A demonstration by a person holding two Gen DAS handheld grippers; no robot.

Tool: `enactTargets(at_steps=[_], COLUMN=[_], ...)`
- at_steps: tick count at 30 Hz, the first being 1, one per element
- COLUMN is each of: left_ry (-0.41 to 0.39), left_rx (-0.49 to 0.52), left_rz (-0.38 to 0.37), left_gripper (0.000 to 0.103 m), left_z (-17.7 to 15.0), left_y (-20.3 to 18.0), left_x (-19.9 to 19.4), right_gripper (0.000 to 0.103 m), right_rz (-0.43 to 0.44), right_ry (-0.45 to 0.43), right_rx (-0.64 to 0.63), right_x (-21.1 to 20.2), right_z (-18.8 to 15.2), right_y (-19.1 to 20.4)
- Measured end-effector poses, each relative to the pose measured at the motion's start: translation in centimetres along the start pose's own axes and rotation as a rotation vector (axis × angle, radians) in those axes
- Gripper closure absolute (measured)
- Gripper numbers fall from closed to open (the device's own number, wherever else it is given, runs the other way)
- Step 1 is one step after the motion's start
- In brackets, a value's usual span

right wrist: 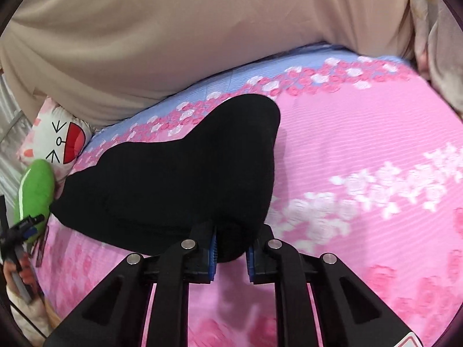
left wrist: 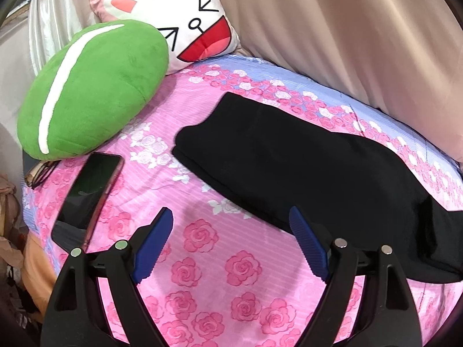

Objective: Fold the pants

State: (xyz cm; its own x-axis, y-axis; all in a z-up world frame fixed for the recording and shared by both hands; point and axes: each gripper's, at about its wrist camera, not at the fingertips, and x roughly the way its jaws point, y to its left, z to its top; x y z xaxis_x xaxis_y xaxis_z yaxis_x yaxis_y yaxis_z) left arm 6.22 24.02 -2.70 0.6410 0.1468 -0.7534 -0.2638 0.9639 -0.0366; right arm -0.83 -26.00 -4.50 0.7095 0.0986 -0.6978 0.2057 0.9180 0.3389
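Observation:
The black pants [left wrist: 289,167] lie folded into a long band across the pink rose-print bedsheet [left wrist: 217,274]. My left gripper [left wrist: 230,217] hangs open over the sheet at the band's near edge. Its right blue pad [left wrist: 306,243] overlaps the black cloth and its left pad is over bare sheet, with nothing pinched. In the right wrist view the pants [right wrist: 179,173] fill the middle. My right gripper [right wrist: 231,250] is shut on a bunched lump of the cloth at their near edge.
A green cushion [left wrist: 92,86] and a white cat-face pillow [left wrist: 188,20] sit at the head of the bed. A phone [left wrist: 86,196] and glasses [left wrist: 43,172] lie near the left edge. Beige fabric [right wrist: 173,43] runs along the far side.

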Motion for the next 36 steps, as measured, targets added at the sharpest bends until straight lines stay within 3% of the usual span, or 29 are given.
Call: enactTargets(at_steps=[8,11,14,16,18,22,25,29,30,31,34,36], left_ry=[0.015,0.033,0.065,0.082,0.094,0.115,0.128,0.16,0.166,0.169,0.176,0.186], left_rx=[0.008,0.015,-0.009,-0.036,-0.053,-0.092,-0.112,-0.146,-0.155,-0.159,-0.153,-0.154], left_rz=[0.025,0.02,-0.005,-0.051,-0.07,-0.108,-0.102,-0.158,-0.185,-0.198,-0.215,-0.219], left_gripper=[0.022,0.02,0.02,0.019,0.019,0.018,0.018,0.018,0.018,0.018,0.017,0.017], left_z=[-0.8,-1.4,-1.8,-1.8,-1.8,-1.8,-1.6,-1.3,-1.2,-1.2,-0.8,-0.6], left_y=[0.2,-0.5,-1.0,-1.1,-1.1,-0.3,0.6,1.3,1.4,1.4,1.0,0.8], left_x=[-0.2,0.4,1.3,1.6,1.9,2.3,3.2,4.4,4.7,5.0,5.7,6.4], right_gripper=[0.089,0.081,0.063,0.036,0.032,0.032,0.034,0.037,0.05,0.078,0.094,0.094], right_rz=[-0.126,-0.161,-0.305,-0.317,-0.263,-0.162,-0.058,-0.114,-0.121,-0.124,-0.126,-0.125], right_ry=[-0.018,0.048,-0.048,-0.168,-0.203,-0.187,-0.108,0.003,0.018,0.049,0.056,0.022], right_rx=[0.052,0.041,-0.082,-0.185,-0.307,-0.484,-0.525,-0.559,-0.552,-0.535,-0.463,-0.45], right_x=[-4.5,-4.3,-6.1,-8.0,-8.5,-7.0,-4.1,0.7,1.6,2.8,3.6,3.0], right_z=[-1.6,-3.1,-3.6,-3.6,-3.8,-4.8,-5.2,-5.7,-5.7,-5.5,-4.4,-3.7], right_y=[-6.4,-8.1,-4.6,-0.6,3.1,9.7,12.2,12.7,12.8,12.5,11.9,12.5])
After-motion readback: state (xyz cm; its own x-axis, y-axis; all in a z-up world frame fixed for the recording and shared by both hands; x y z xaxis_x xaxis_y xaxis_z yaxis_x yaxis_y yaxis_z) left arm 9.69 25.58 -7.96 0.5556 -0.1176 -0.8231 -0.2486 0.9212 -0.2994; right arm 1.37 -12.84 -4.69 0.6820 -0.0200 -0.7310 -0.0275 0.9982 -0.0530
